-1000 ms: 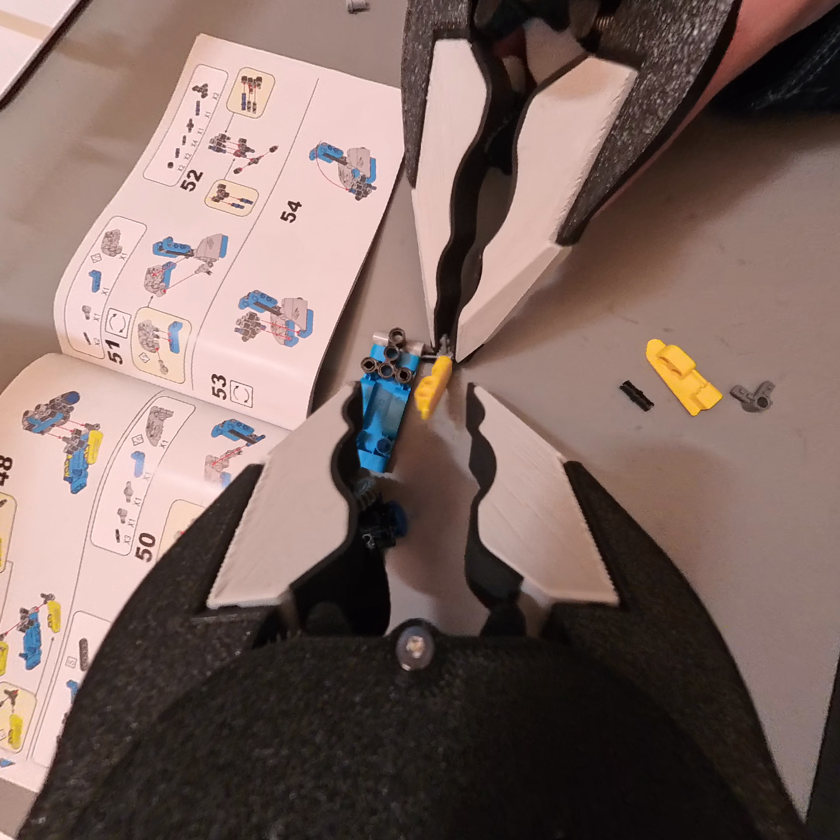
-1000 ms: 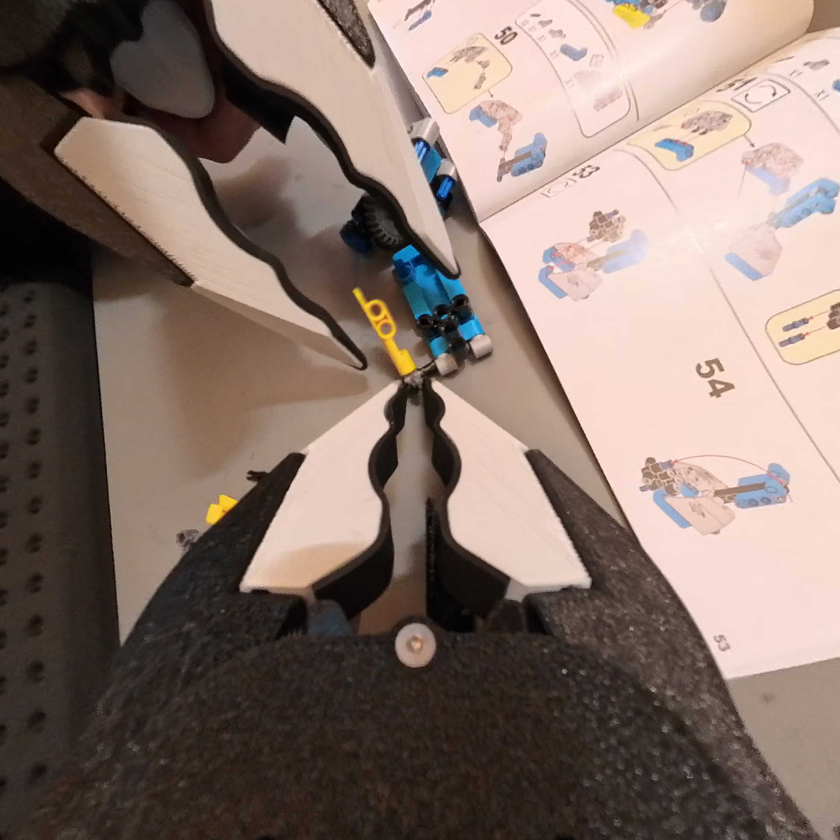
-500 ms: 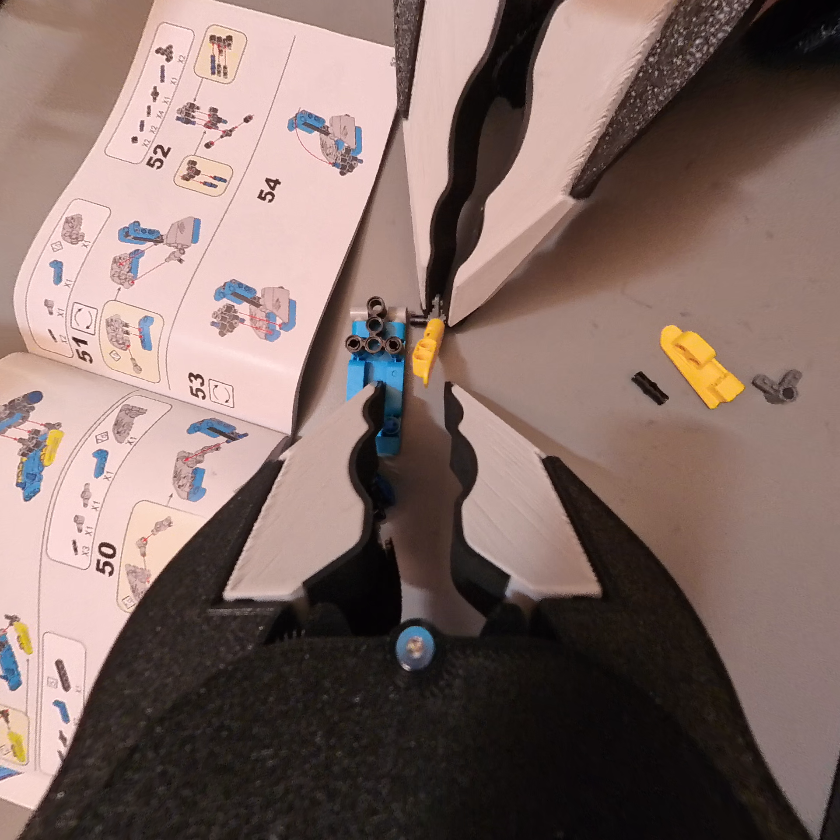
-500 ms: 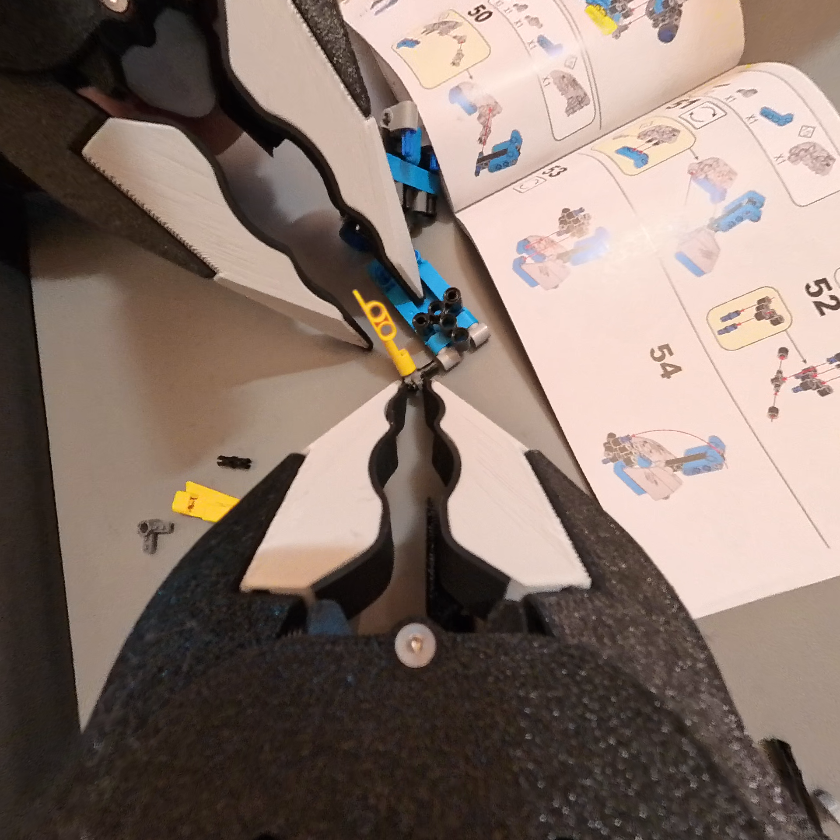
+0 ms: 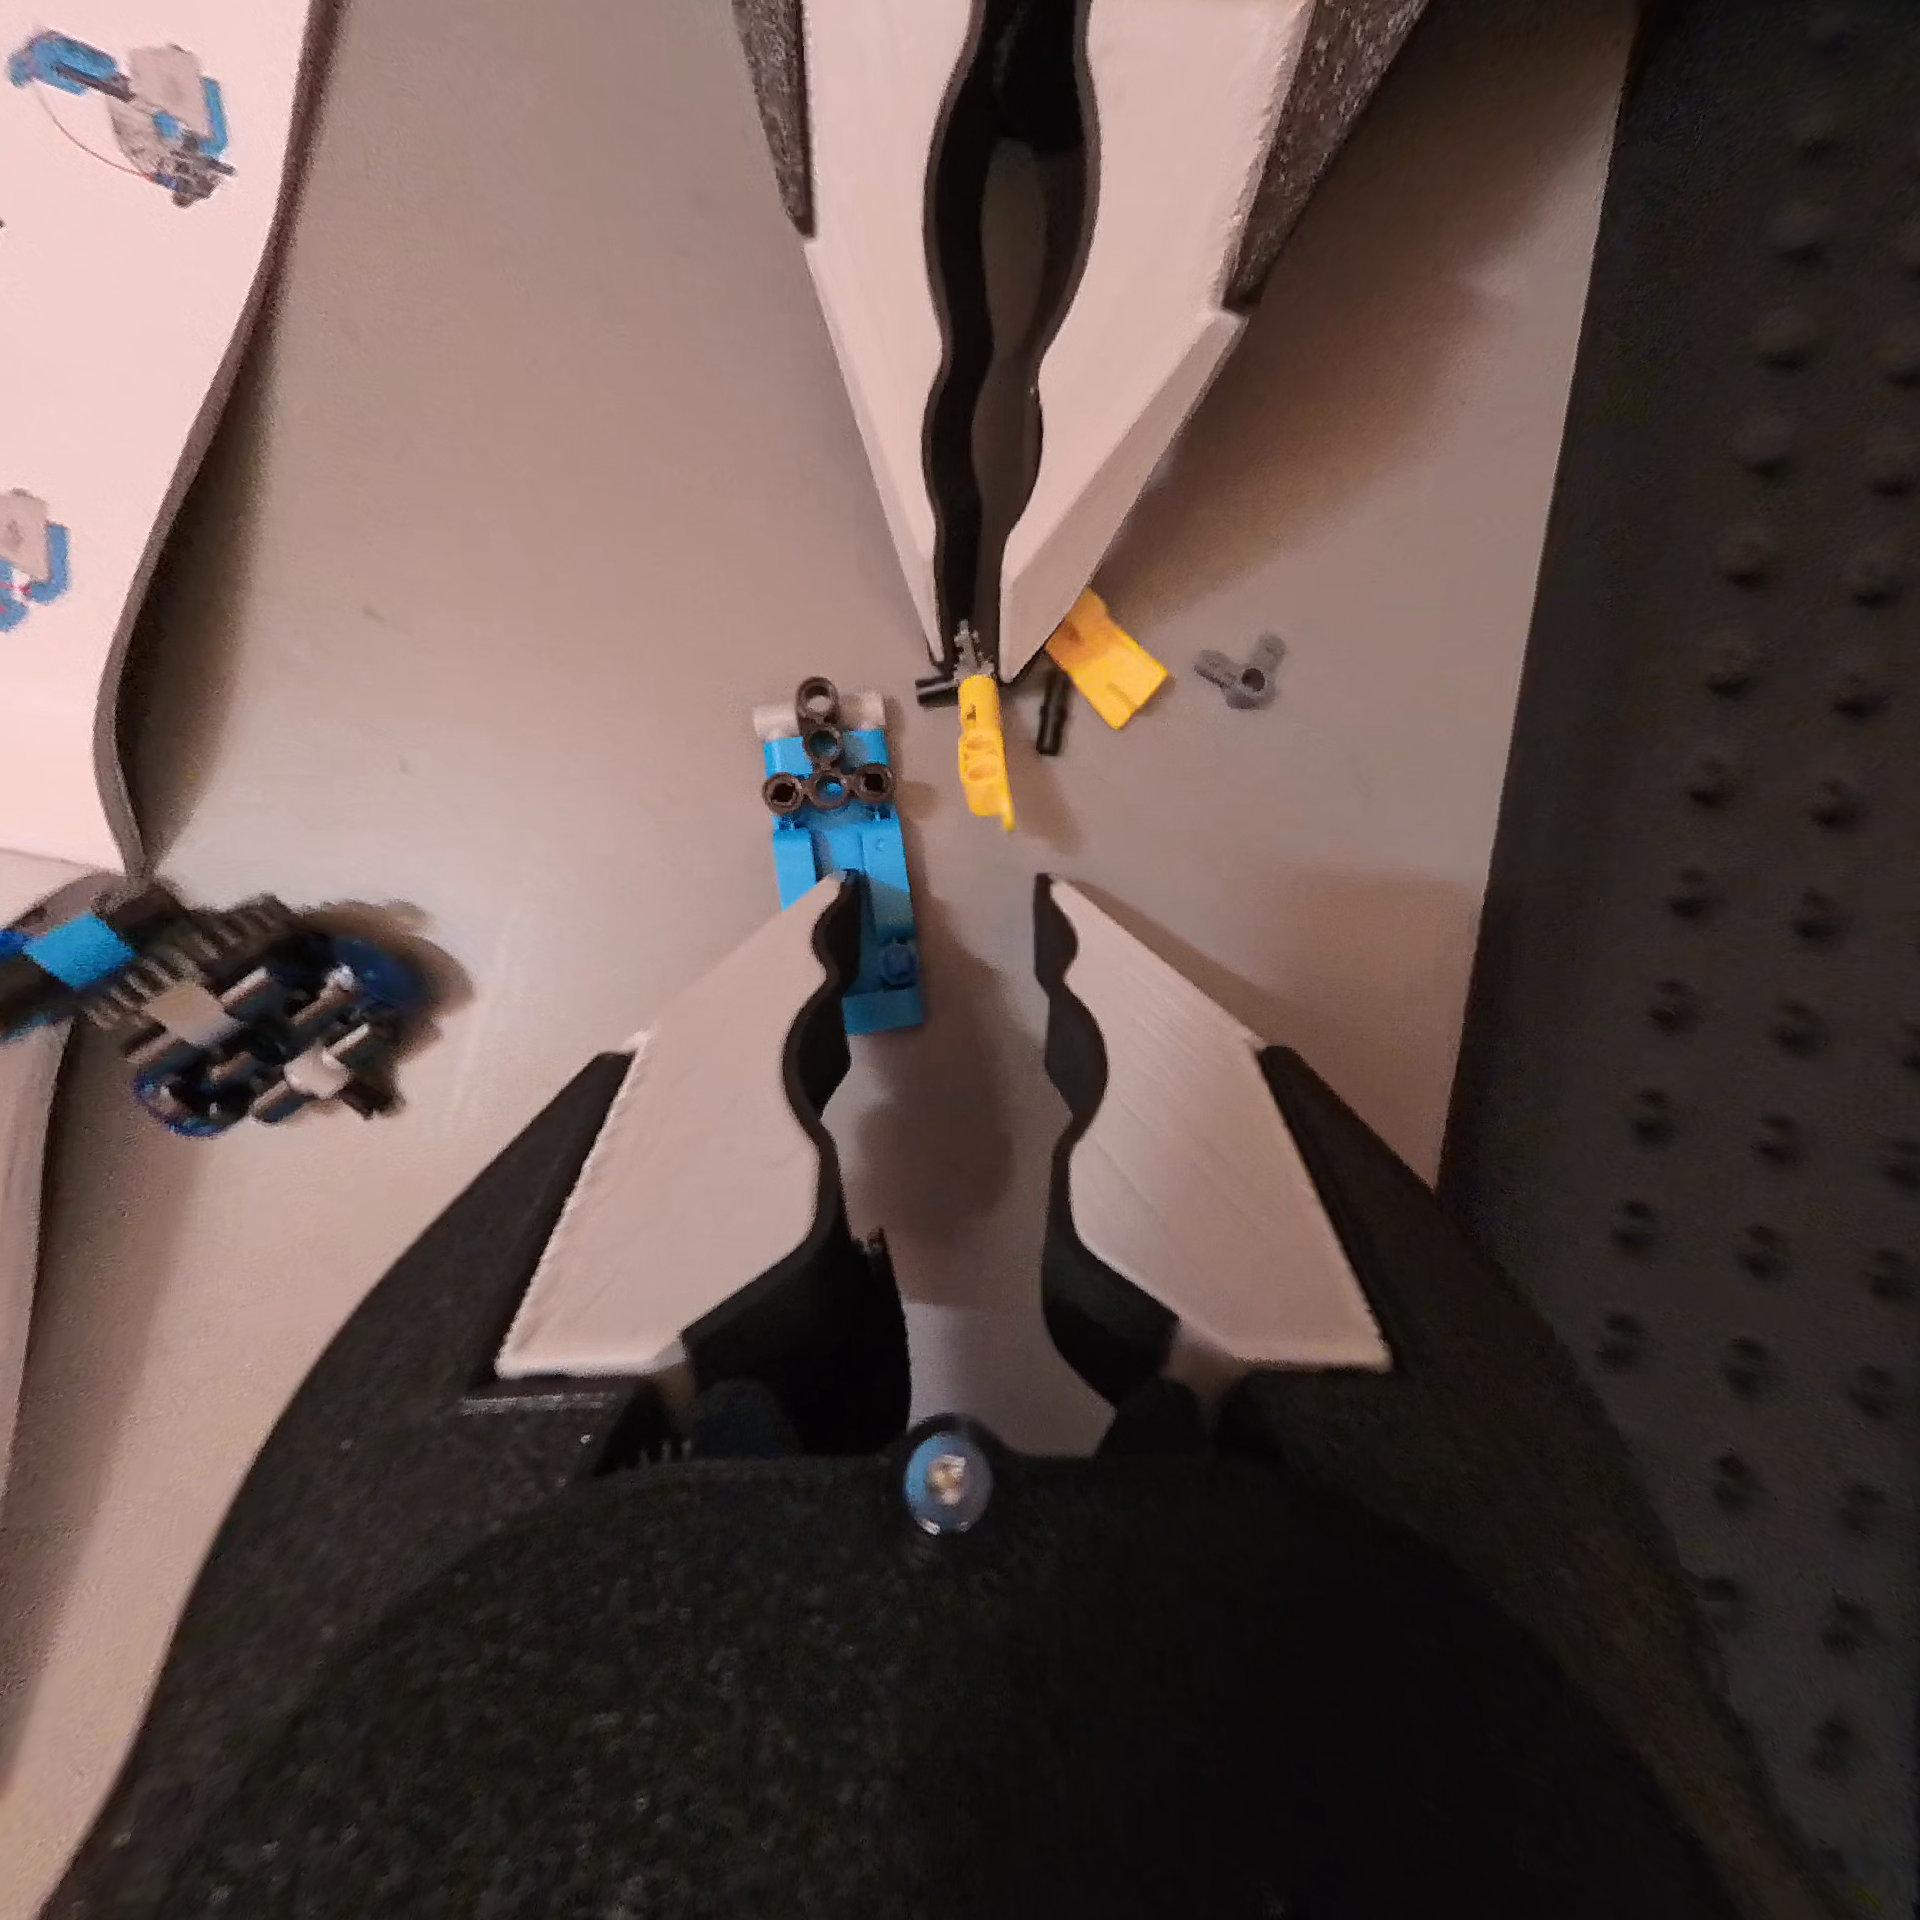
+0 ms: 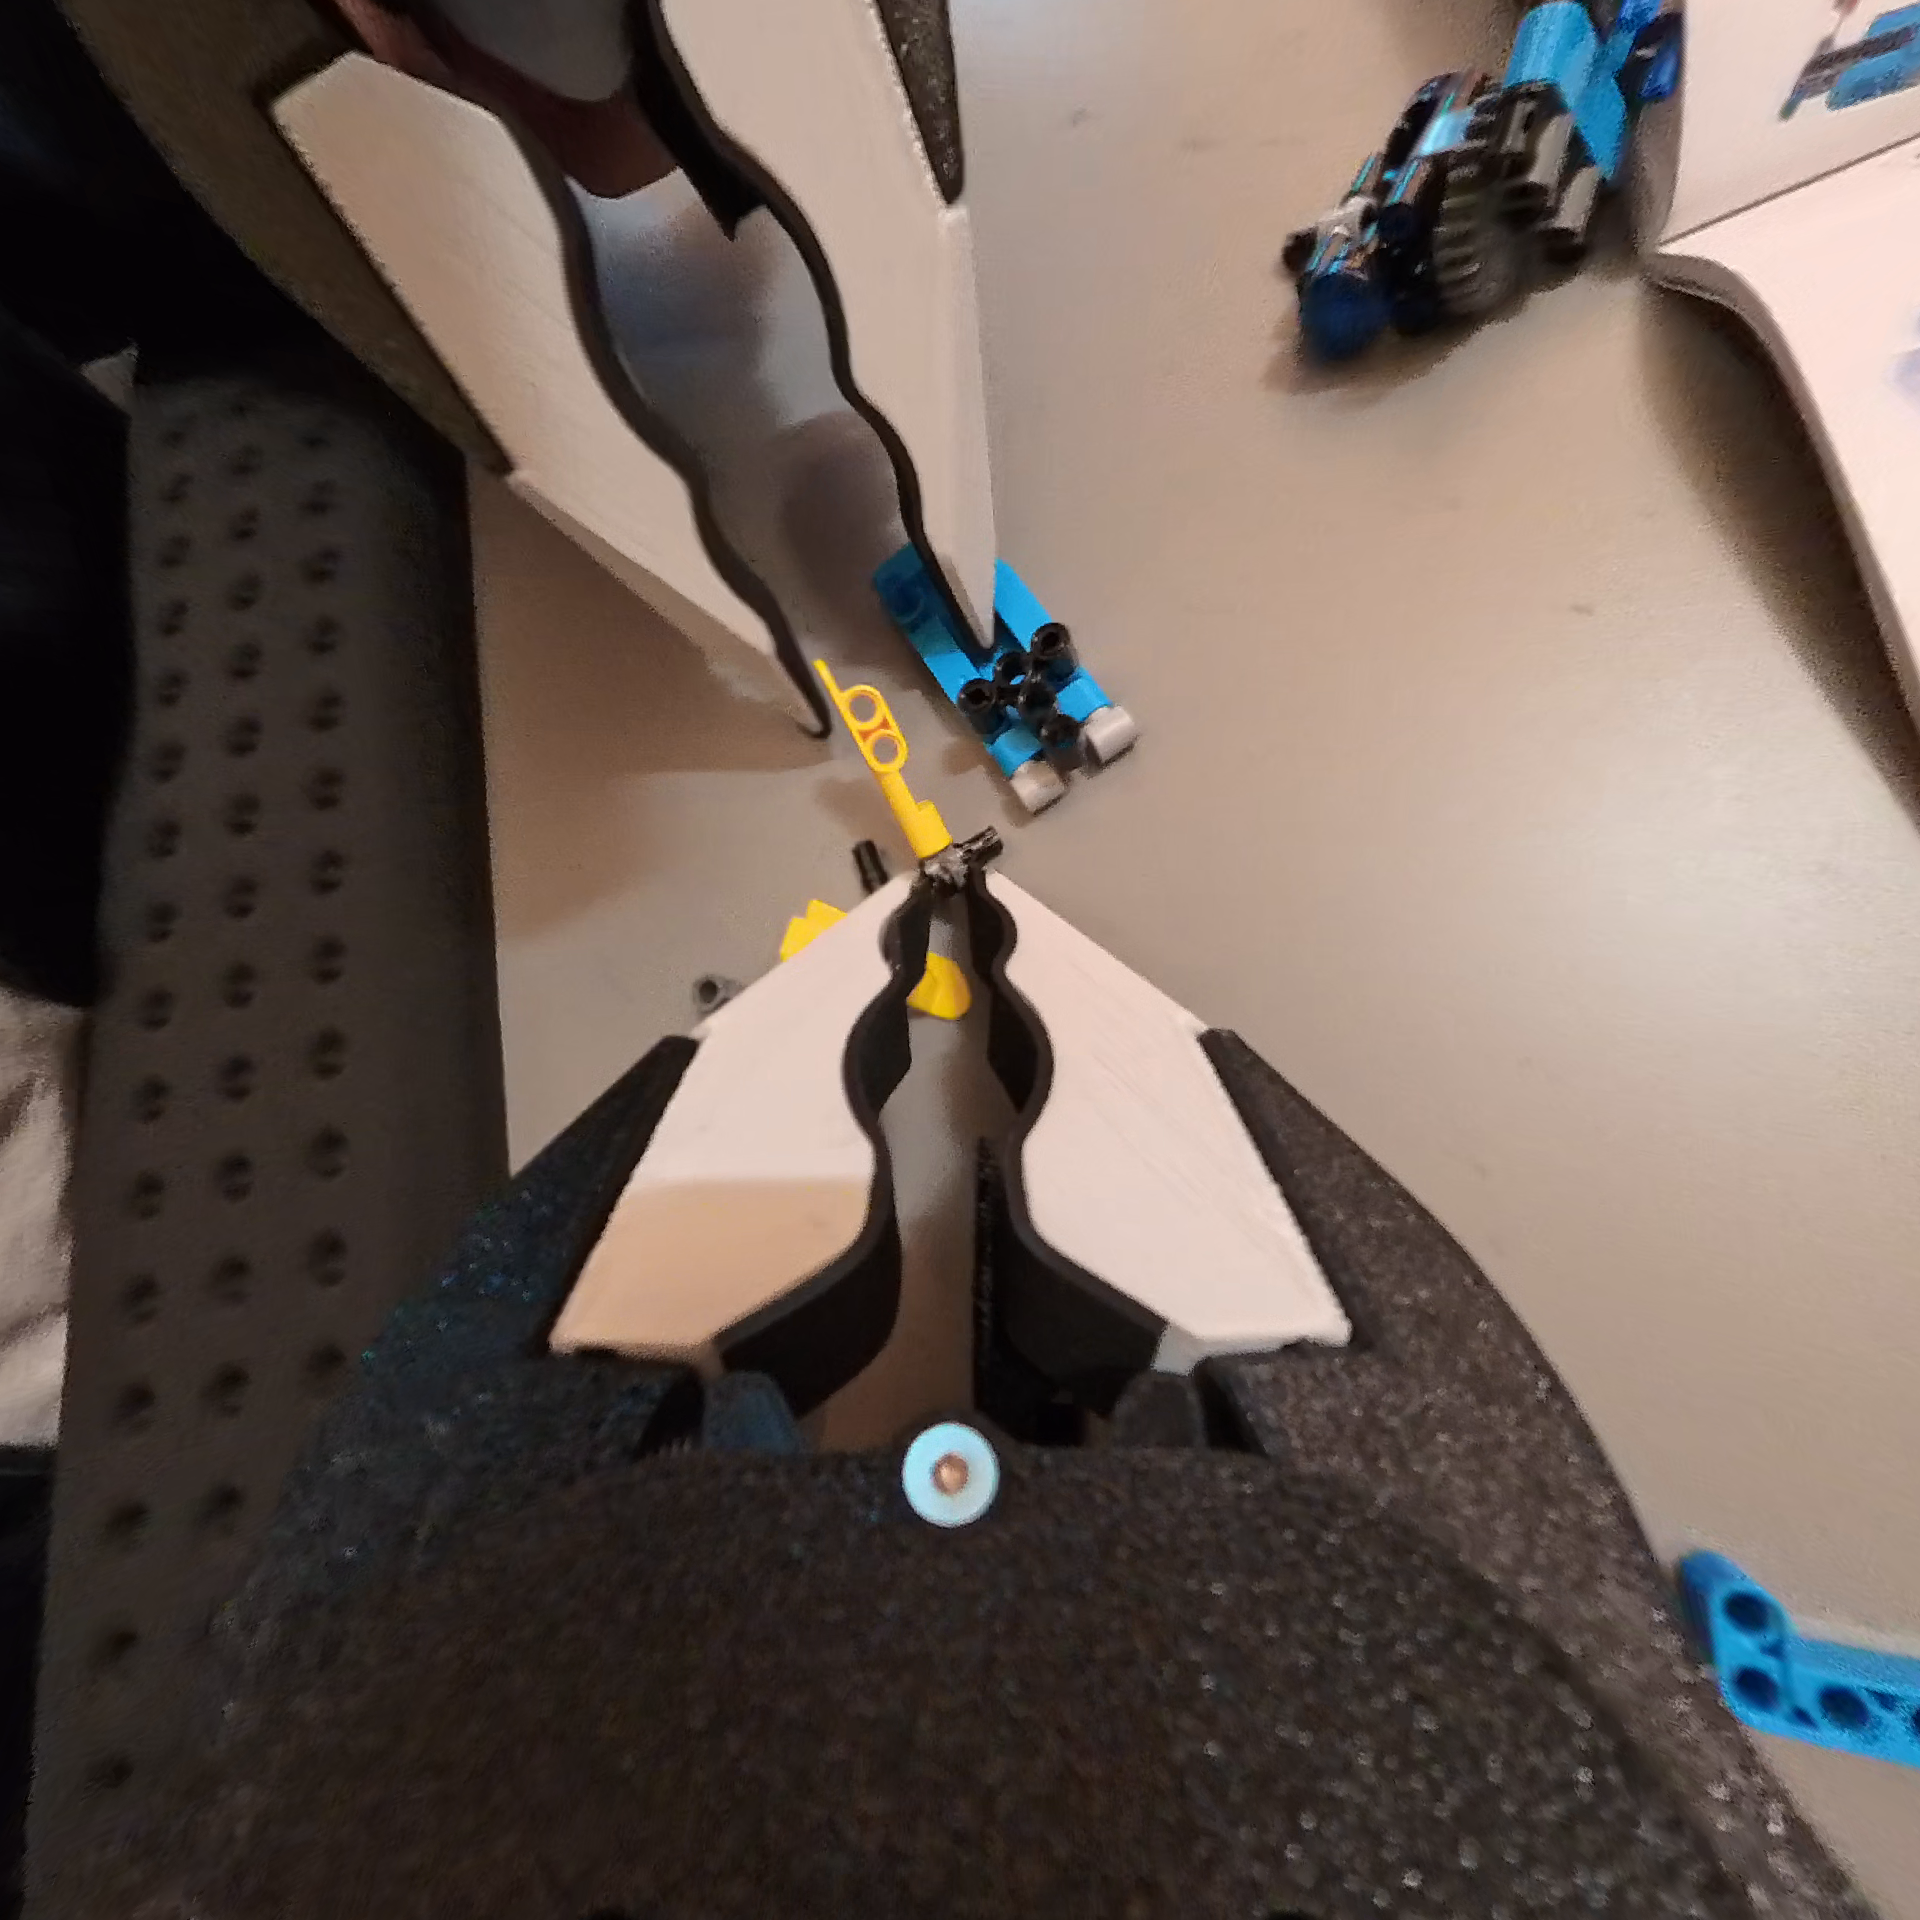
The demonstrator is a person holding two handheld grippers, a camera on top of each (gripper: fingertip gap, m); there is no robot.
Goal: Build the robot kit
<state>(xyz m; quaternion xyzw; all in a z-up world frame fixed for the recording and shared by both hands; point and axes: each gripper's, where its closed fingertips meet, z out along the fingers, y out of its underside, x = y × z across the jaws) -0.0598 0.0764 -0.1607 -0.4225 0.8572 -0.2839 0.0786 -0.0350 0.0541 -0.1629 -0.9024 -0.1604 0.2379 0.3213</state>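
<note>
My left gripper [image 5: 940, 883] is open. Its left fingertip rests over a blue sub-assembly [image 5: 831, 831] with black connectors that lies on the grey table, and its right finger is clear of it. My right gripper [image 6: 951, 873] is shut on a small black pin [image 6: 961, 854] that carries a yellow lever piece [image 6: 883, 758]. It holds them just above the table, between the left gripper's fingertips and beside the blue sub-assembly [image 6: 1013, 686]. The right gripper [image 5: 971, 644] enters the left wrist view from the top, with the yellow piece [image 5: 982, 758] hanging from its tips.
A yellow panel [image 5: 1107, 665], a loose black pin [image 5: 1049, 707] and a grey connector [image 5: 1242, 675] lie by the right gripper's tips. A blue-black vehicle [image 5: 239, 1018] and an open booklet [image 5: 104, 364] are to the left. A black perforated mat [image 5: 1714, 831] borders the right. A blue beam [image 6: 1787, 1673] lies nearby. The grippers' ends are close to 4 cm from one another. The grey connector [image 5: 1242, 675] is about 5 cm from my right fingertips.
Both grippers and the blue sub-assembly have shifted right, away from the booklet and vehicle, up to the loose yellow panel and pin. The right gripper stays shut on the pin.
</note>
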